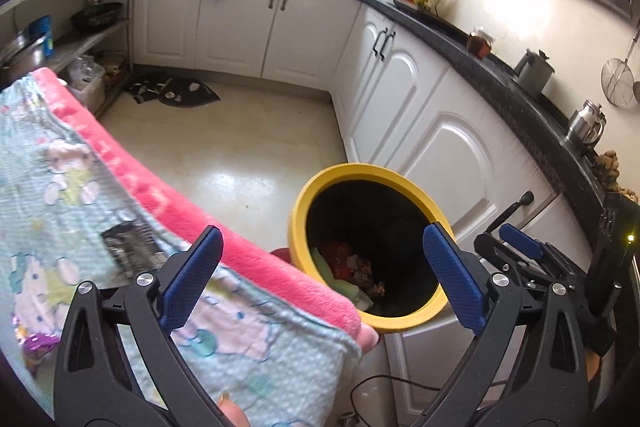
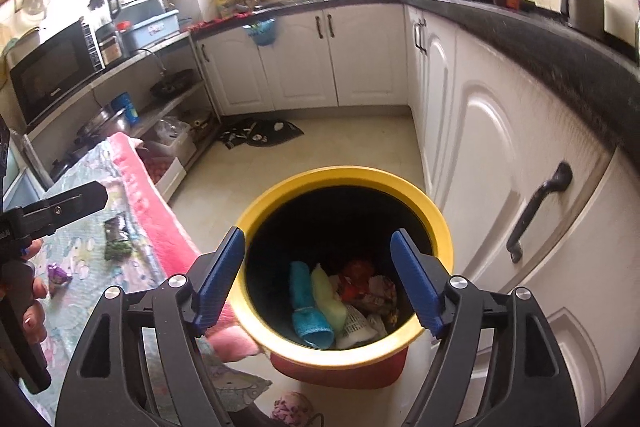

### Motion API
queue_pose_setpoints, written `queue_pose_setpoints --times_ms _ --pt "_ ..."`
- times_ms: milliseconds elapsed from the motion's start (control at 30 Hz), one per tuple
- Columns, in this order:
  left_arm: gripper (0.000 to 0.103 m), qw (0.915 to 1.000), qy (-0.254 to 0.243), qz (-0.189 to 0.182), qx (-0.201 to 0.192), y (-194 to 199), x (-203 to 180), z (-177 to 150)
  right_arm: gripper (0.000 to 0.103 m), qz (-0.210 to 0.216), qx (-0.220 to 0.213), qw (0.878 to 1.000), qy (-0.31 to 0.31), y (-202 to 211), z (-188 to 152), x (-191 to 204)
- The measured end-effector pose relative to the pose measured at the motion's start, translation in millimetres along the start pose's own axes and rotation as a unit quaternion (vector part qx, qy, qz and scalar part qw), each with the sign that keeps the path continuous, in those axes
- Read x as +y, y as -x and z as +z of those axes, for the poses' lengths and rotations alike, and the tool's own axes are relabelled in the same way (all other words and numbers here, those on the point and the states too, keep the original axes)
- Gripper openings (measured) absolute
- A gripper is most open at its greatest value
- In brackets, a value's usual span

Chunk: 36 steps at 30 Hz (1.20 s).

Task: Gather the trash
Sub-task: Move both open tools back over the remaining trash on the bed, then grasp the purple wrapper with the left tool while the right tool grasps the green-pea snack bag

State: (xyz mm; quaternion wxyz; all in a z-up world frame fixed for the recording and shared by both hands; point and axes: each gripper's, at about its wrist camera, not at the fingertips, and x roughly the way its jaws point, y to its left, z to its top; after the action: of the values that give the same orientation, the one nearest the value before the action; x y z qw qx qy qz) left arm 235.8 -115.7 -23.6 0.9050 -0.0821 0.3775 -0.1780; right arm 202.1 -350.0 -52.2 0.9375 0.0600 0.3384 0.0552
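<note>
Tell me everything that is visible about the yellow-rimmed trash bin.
The trash bin is round, with a wide yellow rim, a black inside and a red lower body, apparently plastic. It stands upright and open on the pale floor, between the blanket-covered surface and the white cabinets. Inside lie a blue cloth, a yellow one and colourful wrappers. The right tool hovers open above it.

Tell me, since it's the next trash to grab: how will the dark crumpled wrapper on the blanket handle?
The dark wrapper looks thin and crinkled, so probably light and floppy. It lies flat on the soft blanket, so fingers may snag cloth.
</note>
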Motion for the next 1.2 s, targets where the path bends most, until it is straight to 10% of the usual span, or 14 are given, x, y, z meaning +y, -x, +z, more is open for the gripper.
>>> queue_pose_setpoints --times_ms 700,1200 --pt "0.092 0.991 0.061 0.101 -0.063 110 97 -30 0.077 0.105 -0.023 0.987 0.118 27 10 134" --pt "0.092 0.9818 0.108 0.155 -0.016 135 191 -85 0.077 0.153 0.046 0.969 0.187 -40 -2 220"
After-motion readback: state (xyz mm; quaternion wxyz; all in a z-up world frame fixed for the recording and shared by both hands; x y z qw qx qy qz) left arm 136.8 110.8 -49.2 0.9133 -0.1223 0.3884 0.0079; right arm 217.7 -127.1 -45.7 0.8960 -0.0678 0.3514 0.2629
